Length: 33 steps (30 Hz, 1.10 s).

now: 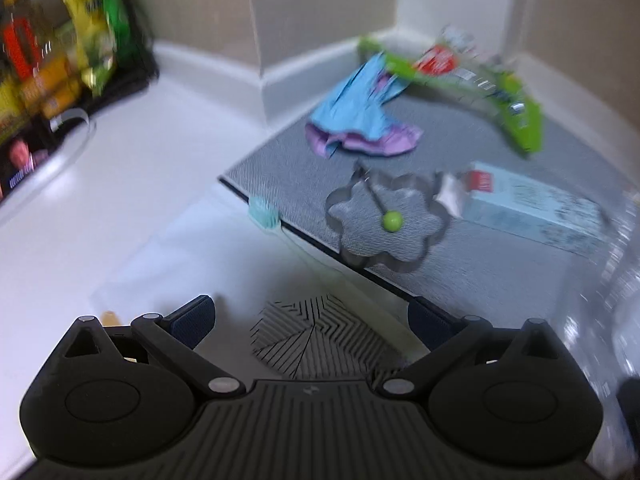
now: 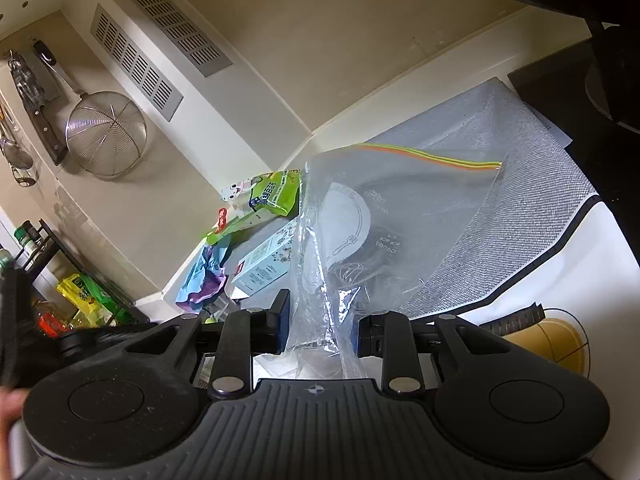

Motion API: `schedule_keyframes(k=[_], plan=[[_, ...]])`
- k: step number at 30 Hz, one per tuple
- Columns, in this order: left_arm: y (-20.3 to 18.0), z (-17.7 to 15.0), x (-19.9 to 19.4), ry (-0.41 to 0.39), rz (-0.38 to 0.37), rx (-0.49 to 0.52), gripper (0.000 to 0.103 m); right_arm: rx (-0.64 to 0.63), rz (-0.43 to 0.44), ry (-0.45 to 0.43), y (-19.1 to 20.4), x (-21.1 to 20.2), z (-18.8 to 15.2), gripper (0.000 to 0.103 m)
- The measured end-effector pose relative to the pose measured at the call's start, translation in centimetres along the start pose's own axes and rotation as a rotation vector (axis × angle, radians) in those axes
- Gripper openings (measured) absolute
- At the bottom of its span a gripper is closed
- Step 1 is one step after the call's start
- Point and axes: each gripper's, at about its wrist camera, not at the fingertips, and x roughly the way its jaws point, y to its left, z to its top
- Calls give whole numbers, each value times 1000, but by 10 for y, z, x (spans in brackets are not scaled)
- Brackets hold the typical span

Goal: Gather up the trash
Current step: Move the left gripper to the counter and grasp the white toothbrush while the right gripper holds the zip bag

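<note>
Clamped in your right tongs [image 2: 322,334], the clear zip bag [image 2: 384,216] waits while your left tongs [image 1: 310,316] hang released over the desk; next, grasp the far crumpled blue wrapper [image 1: 356,108].

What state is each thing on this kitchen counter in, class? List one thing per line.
Left gripper: open, holding nothing.
Right gripper: shut on the clear zip bag.
Clear zip bag: held up, zip strip uppermost.
Blue and purple wrapper: crumpled, lying on the grey mat.
Green packet: torn open, flattened on the mat.
Light blue carton: on its side.
Flower-shaped metal ring: flat on the mat.
</note>
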Motion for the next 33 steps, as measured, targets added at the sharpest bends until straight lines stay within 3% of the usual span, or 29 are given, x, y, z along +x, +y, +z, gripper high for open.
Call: schedule_keyframes(k=[13, 15, 17, 18, 19, 21, 25, 33], plan=[[7, 3, 11, -36, -13, 3, 103, 8, -8, -7, 0, -1, 0, 31], [5, 0, 6, -60, -43, 39, 93, 8, -9, -8, 0, -1, 0, 31], [1, -3, -3, -75, -90, 70, 54, 9, -9, -8, 0, -1, 0, 31], [-1, -4, -6, -74, -107, 82, 41, 10, -9, -9, 0, -1, 0, 31], [-4, -5, -9, -73, -105, 90, 34, 10, -9, -10, -1, -1, 0, 31], [-4, -8, -12, -74, -90, 81, 29, 12, -8, -16, -1, -2, 0, 31], [14, -14, -23, -75, -137, 49, 13, 35, -14, -57, -4, -6, 0, 31], [57, -20, -62, -140, -270, 10, 12, 24, -3, -54, -3, -4, 1, 29]])
